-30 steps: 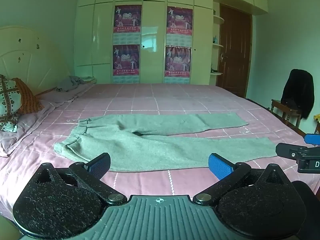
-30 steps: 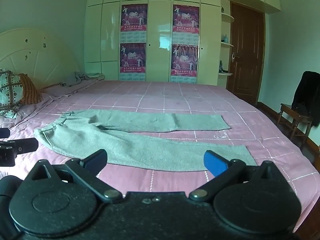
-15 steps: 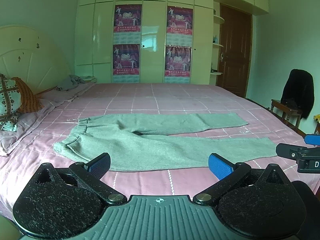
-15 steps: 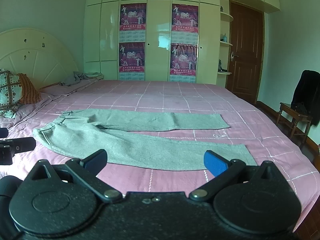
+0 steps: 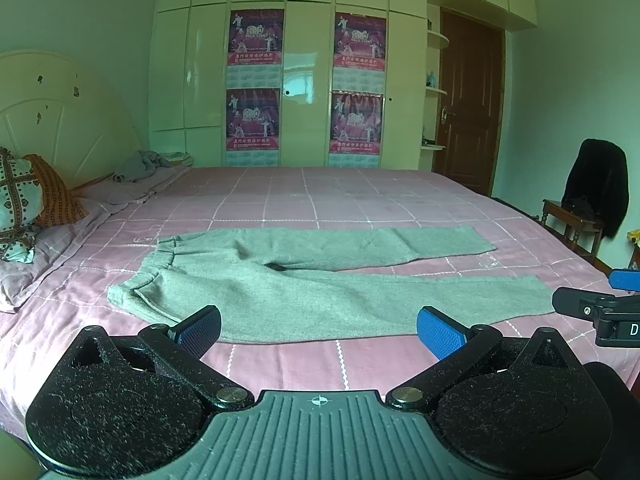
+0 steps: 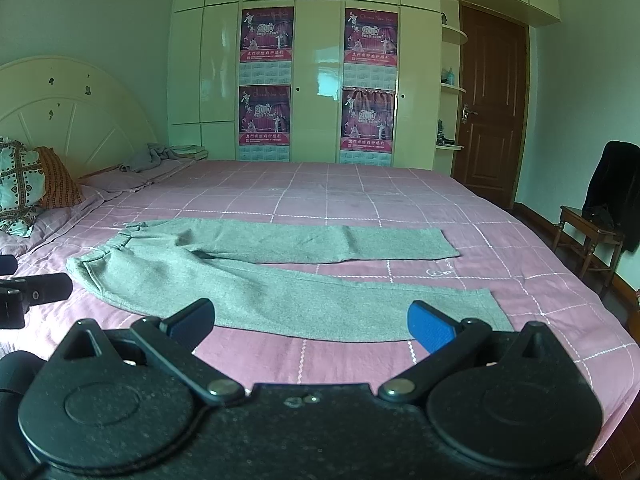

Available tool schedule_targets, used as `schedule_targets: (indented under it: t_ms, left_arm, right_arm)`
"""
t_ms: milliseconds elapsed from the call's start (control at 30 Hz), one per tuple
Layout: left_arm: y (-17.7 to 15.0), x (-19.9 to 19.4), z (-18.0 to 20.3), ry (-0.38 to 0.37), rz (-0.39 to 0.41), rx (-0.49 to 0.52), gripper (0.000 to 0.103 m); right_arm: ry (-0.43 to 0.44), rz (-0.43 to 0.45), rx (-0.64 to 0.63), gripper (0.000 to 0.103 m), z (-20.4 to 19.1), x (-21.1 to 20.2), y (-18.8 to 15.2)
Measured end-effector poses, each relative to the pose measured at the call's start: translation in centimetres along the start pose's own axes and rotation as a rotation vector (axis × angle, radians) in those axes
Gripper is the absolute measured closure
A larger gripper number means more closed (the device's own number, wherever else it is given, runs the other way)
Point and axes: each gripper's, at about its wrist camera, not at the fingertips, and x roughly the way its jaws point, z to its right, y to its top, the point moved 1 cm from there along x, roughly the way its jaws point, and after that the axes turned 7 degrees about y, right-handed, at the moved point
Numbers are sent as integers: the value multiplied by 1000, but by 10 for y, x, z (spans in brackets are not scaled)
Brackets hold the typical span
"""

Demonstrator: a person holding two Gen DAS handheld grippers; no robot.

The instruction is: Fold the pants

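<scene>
The grey pants (image 5: 320, 284) lie flat and unfolded on the pink checked bedspread (image 5: 360, 208), waistband toward the pillows (image 5: 24, 204), while the left gripper (image 5: 319, 330) and right gripper (image 6: 311, 322) hover level above the near edge, jaws spread wide, holding nothing.

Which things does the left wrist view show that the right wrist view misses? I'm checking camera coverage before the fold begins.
Only the left wrist view shows the right gripper at its right edge. Only the right wrist view shows the left gripper at its left edge. Both share the grey pants lying flat on the pink bed, legs apart, untouched, each camera's own blue-padded fingers open in front.
</scene>
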Motion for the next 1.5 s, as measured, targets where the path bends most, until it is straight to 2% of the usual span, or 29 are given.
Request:
schedule_targets:
  t_ms: [1500]
  left_arm:
    - [0, -4, 1, 2, -20, 4, 0]
  right_arm:
    - [3, -2, -3, 0, -3, 4, -3]
